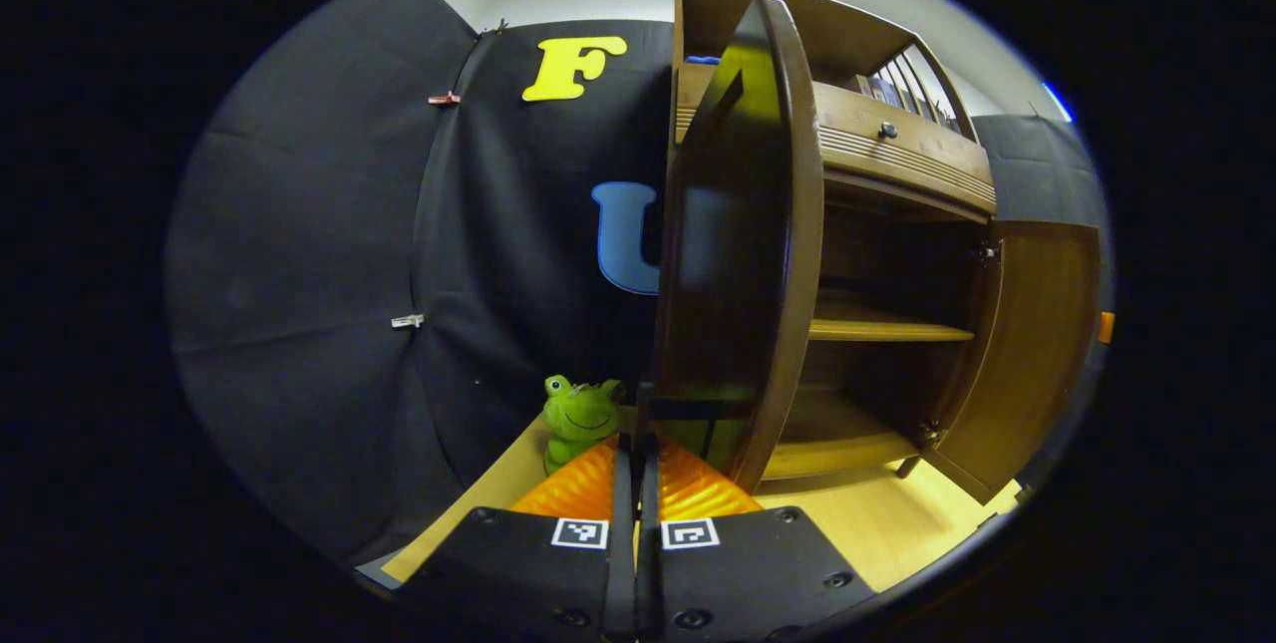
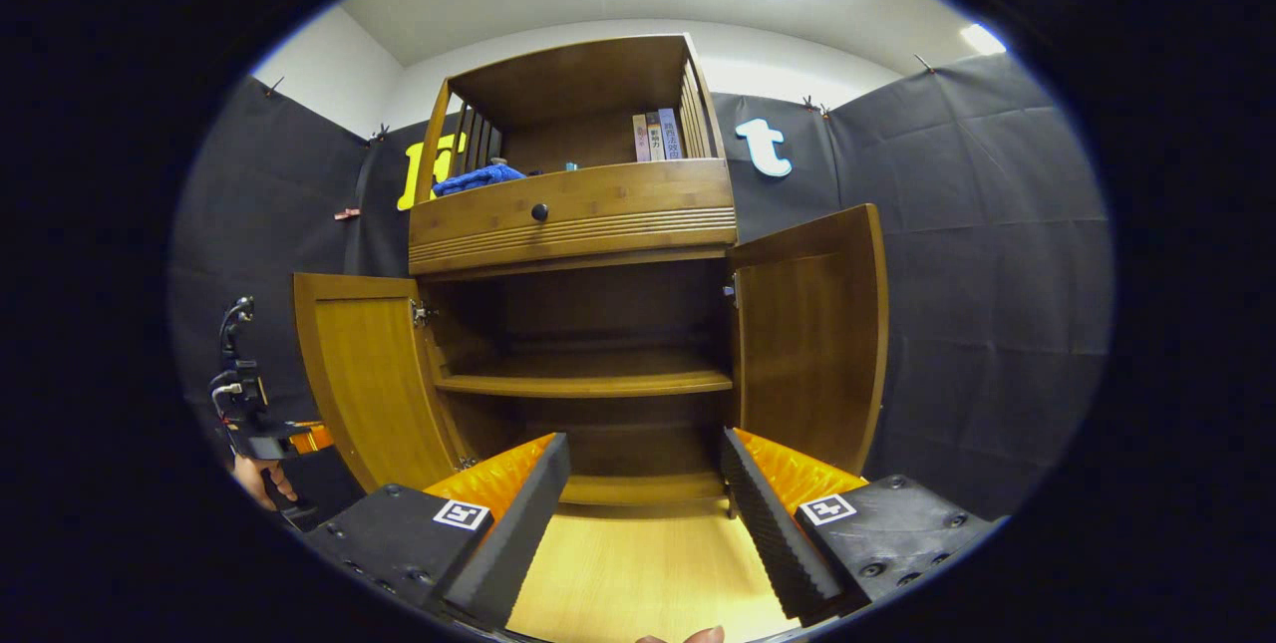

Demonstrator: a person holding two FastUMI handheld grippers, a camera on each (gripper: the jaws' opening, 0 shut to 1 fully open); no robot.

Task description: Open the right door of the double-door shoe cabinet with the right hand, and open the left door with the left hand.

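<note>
— Wooden floor [image 2: 638,573] at the bottom of the right gripper view, and over it the right hand-held gripper [image 2: 646,483], fingers spread wide, released, grasping nothing. What sits past it?

— The shoe cabinet [image 2: 583,224] at frame centre, both doors swung out: the left door [image 2: 369,374] at centre left, the right door [image 2: 812,334] at centre right, a bare shelf [image 2: 588,382] between them. At the far left edge a hand [image 2: 261,479] holds the other gripper.

— And the left gripper view?

— The left hand-held gripper [image 1: 637,464] at bottom centre is clenched, fingers pressed together on nothing. Just beyond, the left door stands edge-on; a green frog toy [image 1: 578,416] sits lower left of it, and the right door hangs open at centre right.
</note>
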